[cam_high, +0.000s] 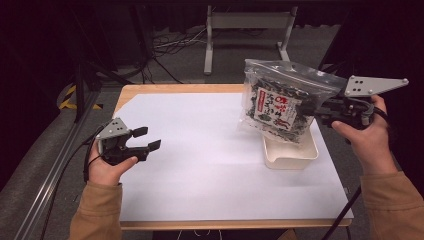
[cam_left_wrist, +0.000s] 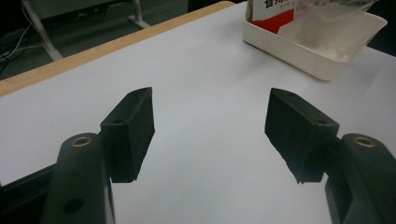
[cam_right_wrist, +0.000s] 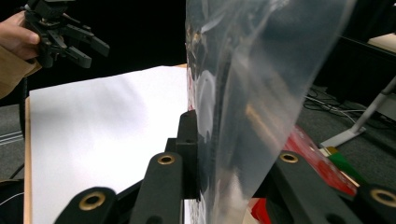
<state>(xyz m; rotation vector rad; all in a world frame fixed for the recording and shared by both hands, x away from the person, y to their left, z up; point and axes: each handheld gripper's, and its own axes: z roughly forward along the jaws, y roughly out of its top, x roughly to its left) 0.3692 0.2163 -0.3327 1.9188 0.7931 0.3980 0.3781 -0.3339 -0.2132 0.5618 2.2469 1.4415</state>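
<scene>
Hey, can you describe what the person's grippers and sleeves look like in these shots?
Both grippers, left gripper and right gripper, are black, each topped by a grey three-cornered plate with small holes. The black jaws have blocky pads and brass-coloured pivot rings. Dark cables trail off. The sleeves are tan.

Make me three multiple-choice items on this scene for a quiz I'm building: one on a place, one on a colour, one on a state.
1. Where is the clear snack bag?
A. Flat at the table's left edge
B. Held up over the tray
C. On the floor

2. What colour is the tray?
A. White
B. Blue
C. Black

3. How is the left gripper?
A. Shut on the bag
B. Shut on the tray
C. Open, holding nothing

Answers: 1 B, the right gripper clamps its edge above the tray. 2 A, its walls are white. 3 C, its jaws stand apart over bare paper.
</scene>
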